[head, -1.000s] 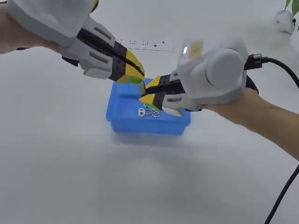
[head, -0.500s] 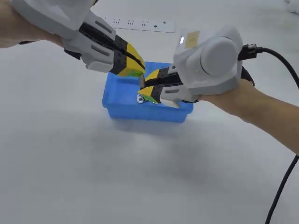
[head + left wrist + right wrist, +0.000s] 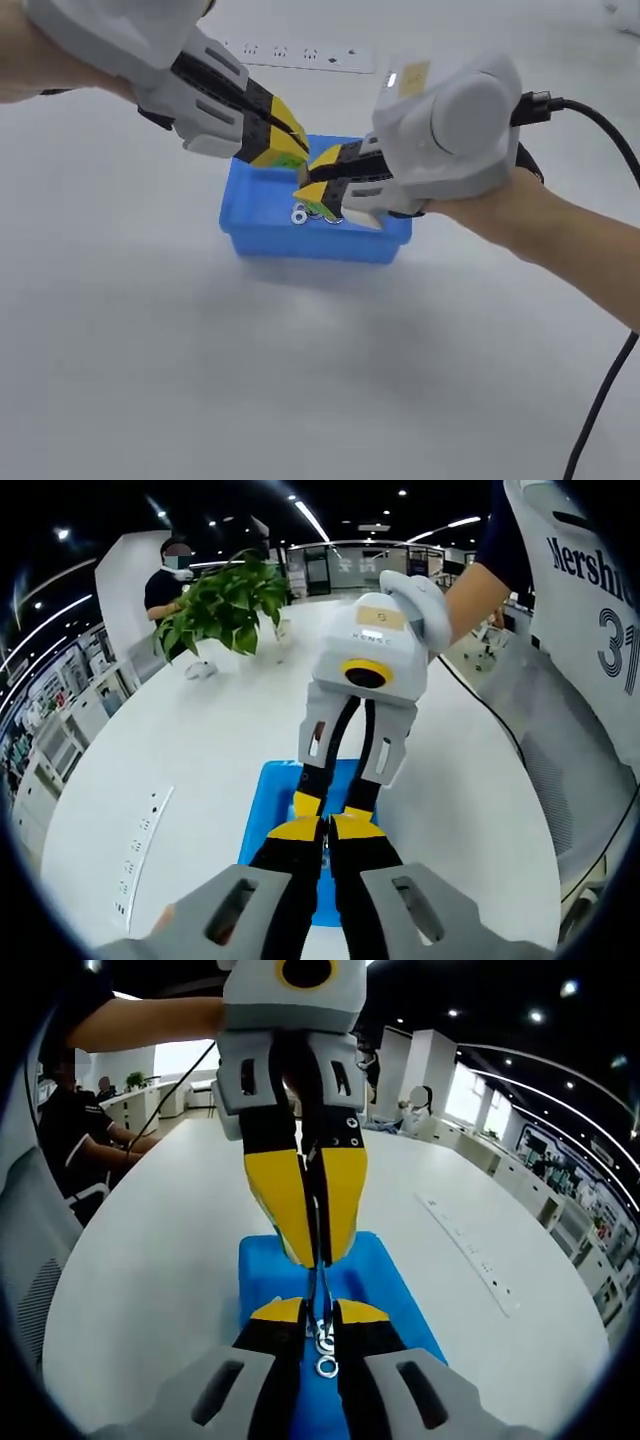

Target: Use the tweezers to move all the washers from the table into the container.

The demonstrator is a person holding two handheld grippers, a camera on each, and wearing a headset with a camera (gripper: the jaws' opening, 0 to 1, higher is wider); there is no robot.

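Note:
A blue container (image 3: 240,238) sits mid-table with several silver washers (image 3: 299,215) on its floor. My left gripper (image 3: 292,152) comes in from the upper left and is shut on thin metal tweezers (image 3: 320,1295). The tweezers run down from its yellow jaws toward the washers (image 3: 326,1352). From the right, my right gripper (image 3: 315,202) meets it tip to tip just above the container, its jaws pressed close on the tweezers' prongs. In the left gripper view, my left gripper (image 3: 328,832) faces the right gripper (image 3: 333,805) over the container (image 3: 265,815).
A white power strip (image 3: 300,52) lies on the table beyond the container. A black cable (image 3: 600,130) trails from the right gripper off to the right. A potted plant (image 3: 225,605) stands far across the white table. People sit at the room's edges.
The right gripper has lifted a little out of the container since half a second ago, and the washers lie bare on the floor. The left gripper has hardly moved.

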